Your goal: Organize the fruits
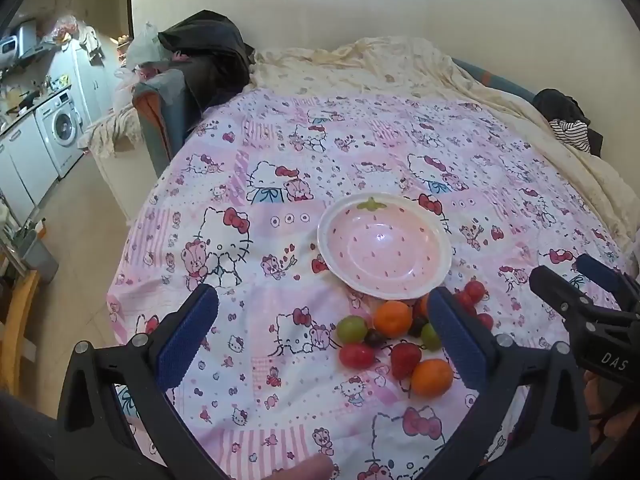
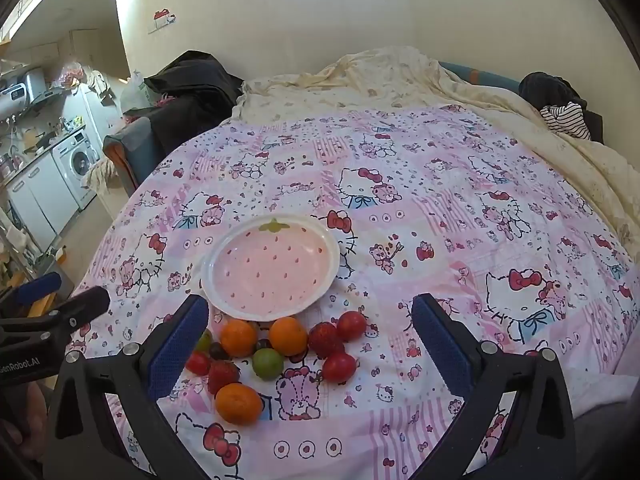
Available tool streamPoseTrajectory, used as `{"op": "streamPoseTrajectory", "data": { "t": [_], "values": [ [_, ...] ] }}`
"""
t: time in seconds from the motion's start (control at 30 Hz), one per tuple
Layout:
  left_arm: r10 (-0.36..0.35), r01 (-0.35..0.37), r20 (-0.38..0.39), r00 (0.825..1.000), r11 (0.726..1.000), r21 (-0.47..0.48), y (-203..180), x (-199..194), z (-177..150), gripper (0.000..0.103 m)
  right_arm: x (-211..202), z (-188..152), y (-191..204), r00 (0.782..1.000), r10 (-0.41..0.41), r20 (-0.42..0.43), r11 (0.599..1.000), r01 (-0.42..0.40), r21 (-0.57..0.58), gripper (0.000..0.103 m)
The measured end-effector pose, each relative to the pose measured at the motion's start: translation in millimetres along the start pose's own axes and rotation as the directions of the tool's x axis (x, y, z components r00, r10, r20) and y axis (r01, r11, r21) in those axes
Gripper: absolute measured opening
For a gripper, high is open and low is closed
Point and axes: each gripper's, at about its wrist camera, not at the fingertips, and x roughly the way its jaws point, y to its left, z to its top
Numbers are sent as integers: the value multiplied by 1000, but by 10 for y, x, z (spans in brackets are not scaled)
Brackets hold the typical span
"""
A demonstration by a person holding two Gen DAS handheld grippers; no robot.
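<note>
Each handheld gripper has a black plastic frame that forks into two arms, with round silver screws at the joints. The left gripper (image 1: 322, 334) and right gripper (image 2: 310, 338) both carry fingers (image 1: 188, 338) faced with ribbed blue pads. White lettering marks the black bodies, and bare skin shows at the lower edge.

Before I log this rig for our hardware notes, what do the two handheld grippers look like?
Both match: the left gripper and right gripper have glossy black curved frames, silver bolt heads, and blue textured pads on each finger. White lettering reads "DAS" on one body and "GenRobot.AI" on the other. No cables are visible.
</note>
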Motion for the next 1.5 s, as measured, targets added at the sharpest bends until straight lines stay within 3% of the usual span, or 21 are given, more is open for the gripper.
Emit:
{"op": "streamPoseTrajectory", "data": {
  "t": [0.1,0.13,0.3,1.5],
  "values": [
    [-18,18,-20,1000,1000,-6,38,70,38,103,-9,-5,-9,1000,-2,6,1000,2,-2,103],
    [15,-15,27,1000,1000,3,13,6,31,103,5,-4,1,1000,-8,-4,1000,8,-7,103],
    [9,-9,42,999,1000,-14,43,-20,7,103,0,-4,3,1000,-6,-5,1000,6,-6,103],
    [0,0,33,999,1000,-5,-13,-25,2,103,-3,12,-17,1000,-18,-1,1000,18,-12,103]
  ]
}}
